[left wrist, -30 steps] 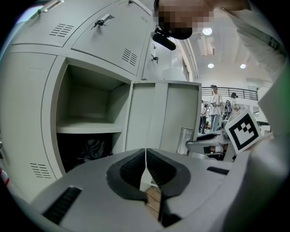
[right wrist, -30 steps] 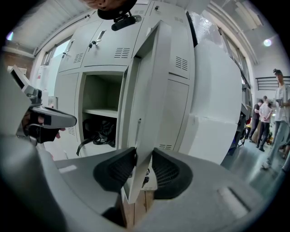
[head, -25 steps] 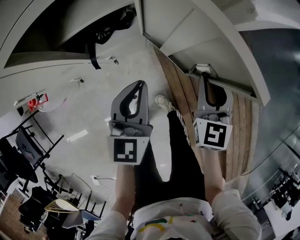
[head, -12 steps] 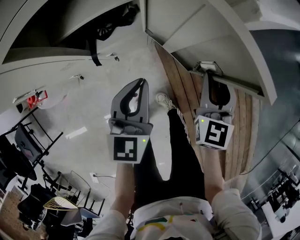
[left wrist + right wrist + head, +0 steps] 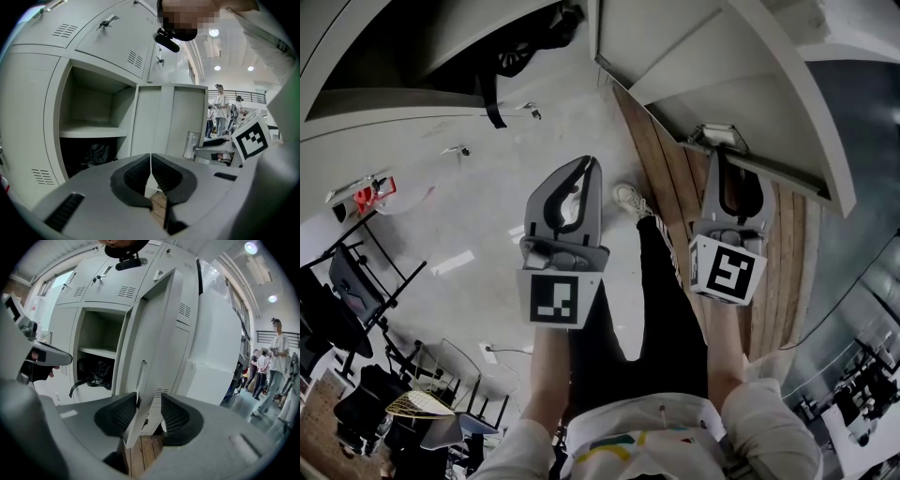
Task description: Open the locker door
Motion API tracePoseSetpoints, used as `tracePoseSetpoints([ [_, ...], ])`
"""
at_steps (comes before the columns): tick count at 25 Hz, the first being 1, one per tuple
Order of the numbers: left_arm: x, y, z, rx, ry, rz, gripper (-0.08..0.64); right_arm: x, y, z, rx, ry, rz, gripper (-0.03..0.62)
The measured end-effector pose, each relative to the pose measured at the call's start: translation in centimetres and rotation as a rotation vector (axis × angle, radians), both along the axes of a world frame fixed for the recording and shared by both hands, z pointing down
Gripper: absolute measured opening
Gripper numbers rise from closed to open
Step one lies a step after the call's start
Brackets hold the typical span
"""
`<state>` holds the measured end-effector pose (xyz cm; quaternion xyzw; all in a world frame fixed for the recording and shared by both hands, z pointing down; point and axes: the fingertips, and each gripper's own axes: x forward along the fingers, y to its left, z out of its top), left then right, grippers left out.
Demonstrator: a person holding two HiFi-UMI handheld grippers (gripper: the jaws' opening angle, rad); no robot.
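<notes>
The grey locker door (image 5: 161, 329) stands swung open, and its free edge runs between my right gripper's (image 5: 149, 405) jaws. Those jaws are opening: the left pad is close against the door edge and a gap shows at the right pad. In the head view the right gripper (image 5: 720, 142) sits at the door's (image 5: 712, 75) lower edge. The open compartment (image 5: 101, 345) has a shelf and a black bag (image 5: 96, 373) under it. My left gripper (image 5: 584, 167) hangs apart to the left, shut and empty, its pads meeting (image 5: 151, 161).
More closed lockers (image 5: 101, 284) stand above and beside the open one. A wooden floor strip (image 5: 670, 187) runs under the door, with the person's shoe (image 5: 628, 202) beside it. Chairs (image 5: 347, 309) stand at the left. Several people (image 5: 262, 366) stand at the far right.
The right gripper and the door edge have shifted slightly to the right in the head view. The left gripper has barely moved.
</notes>
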<state>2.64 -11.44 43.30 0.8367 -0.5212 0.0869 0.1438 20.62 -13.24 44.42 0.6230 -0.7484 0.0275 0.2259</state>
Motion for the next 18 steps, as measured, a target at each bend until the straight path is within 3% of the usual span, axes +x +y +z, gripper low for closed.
tracePoseSetpoints([
  [13,-1.2,0.0,-0.5,0.011,0.001,-0.022,0.017,-1.1,3.7,1.5,-0.082,-0.099,0.033,0.176],
  [18,-2.1,-0.1,-1.7,0.018,0.042,-0.062,0.017,-3.2,3.4,-0.5,-0.051,-0.102,-0.008,0.154],
])
